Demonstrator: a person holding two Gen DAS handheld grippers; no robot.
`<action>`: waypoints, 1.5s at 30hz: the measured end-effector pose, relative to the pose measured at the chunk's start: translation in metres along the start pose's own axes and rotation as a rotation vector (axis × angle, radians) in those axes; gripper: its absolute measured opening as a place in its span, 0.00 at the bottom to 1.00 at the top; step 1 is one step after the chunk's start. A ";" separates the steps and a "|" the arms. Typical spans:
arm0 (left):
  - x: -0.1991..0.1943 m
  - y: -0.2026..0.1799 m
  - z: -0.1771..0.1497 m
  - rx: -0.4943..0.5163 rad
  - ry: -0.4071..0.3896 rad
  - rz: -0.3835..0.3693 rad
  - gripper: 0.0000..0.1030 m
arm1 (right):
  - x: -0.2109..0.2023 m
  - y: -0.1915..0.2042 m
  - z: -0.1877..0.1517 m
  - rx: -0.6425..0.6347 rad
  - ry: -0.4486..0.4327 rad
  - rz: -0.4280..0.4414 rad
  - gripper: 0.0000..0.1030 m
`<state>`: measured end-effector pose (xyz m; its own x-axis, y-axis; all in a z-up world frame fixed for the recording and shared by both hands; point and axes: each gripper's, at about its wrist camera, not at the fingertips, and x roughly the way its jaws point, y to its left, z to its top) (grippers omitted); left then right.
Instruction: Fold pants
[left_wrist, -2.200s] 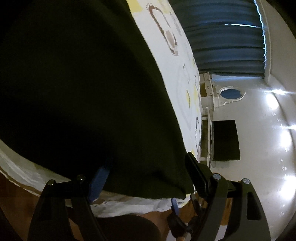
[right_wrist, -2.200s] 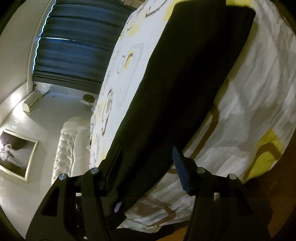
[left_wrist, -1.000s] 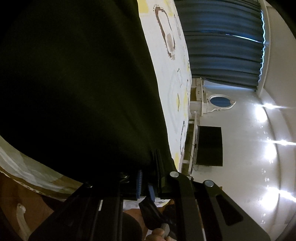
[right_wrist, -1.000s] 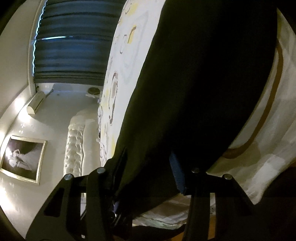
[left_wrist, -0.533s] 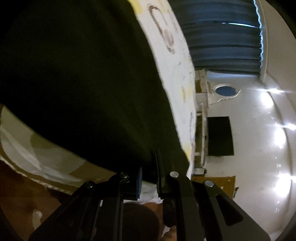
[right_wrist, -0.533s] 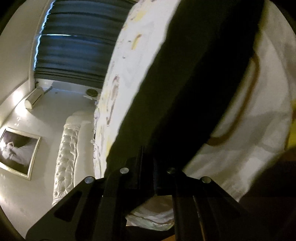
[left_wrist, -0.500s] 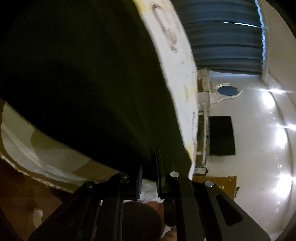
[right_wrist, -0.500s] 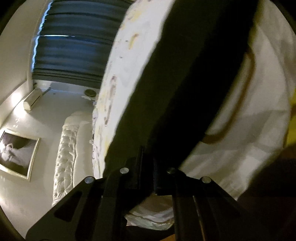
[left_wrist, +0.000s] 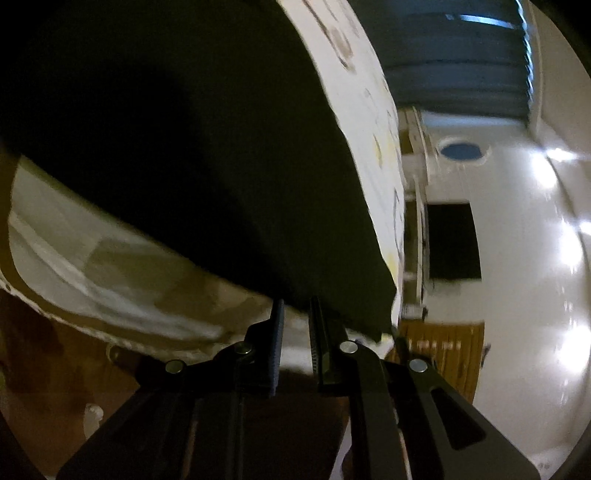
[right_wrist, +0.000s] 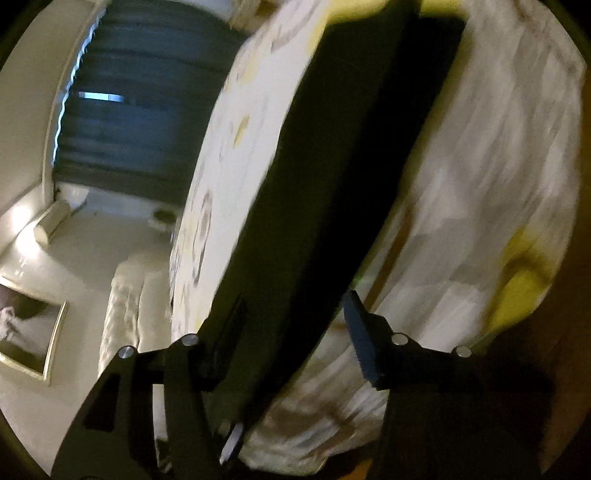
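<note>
Holds the left gripper (left_wrist: 295, 314) almost closed, with only a thin slit between the ribbed pads. Shows pale bedspread (left_wrist: 110, 288) through that slit, and the hem of the dark pants (left_wrist: 184, 147) right at the fingertips; cannot tell whether any cloth is nipped there. Points down at the near edge of the bed, with the pants spread wide over the bedspread above the fingers and up to the left. Beyond, to the right: a white wall, a dark screen (left_wrist: 452, 240), a blue disc (left_wrist: 460, 151) in a white frame, dark curtains (left_wrist: 454, 55).

Opening the right gripper (right_wrist: 295, 295), jaws wide apart. Straddles a long strip of the pants (right_wrist: 332, 166), with cloth between the fingers but clear of the right pad (right_wrist: 360, 339); left pad close against the cloth edge, contact unclear. Lying lengthwise along the bedspread (right_wrist: 480, 184), running away from the gripper toward the far edge. Off to the left: a tufted headboard (right_wrist: 122, 314), a framed picture (right_wrist: 26, 332) and an air conditioner (right_wrist: 51, 221) on the wall.
</note>
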<state>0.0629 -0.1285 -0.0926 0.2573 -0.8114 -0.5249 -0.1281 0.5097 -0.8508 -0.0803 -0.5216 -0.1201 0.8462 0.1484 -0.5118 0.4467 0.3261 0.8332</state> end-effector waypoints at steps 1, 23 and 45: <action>0.001 -0.006 -0.004 0.026 0.018 -0.007 0.12 | -0.011 -0.009 0.014 0.031 -0.042 0.006 0.54; -0.011 -0.024 0.010 0.217 -0.059 0.056 0.26 | -0.020 -0.083 0.116 0.205 -0.201 0.009 0.07; -0.077 -0.002 0.064 0.186 -0.271 0.154 0.69 | 0.018 -0.066 0.135 0.223 -0.189 0.108 0.63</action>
<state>0.1043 -0.0490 -0.0493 0.4964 -0.6285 -0.5989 -0.0150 0.6835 -0.7298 -0.0555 -0.6663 -0.1561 0.9220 -0.0123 -0.3869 0.3861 0.1024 0.9168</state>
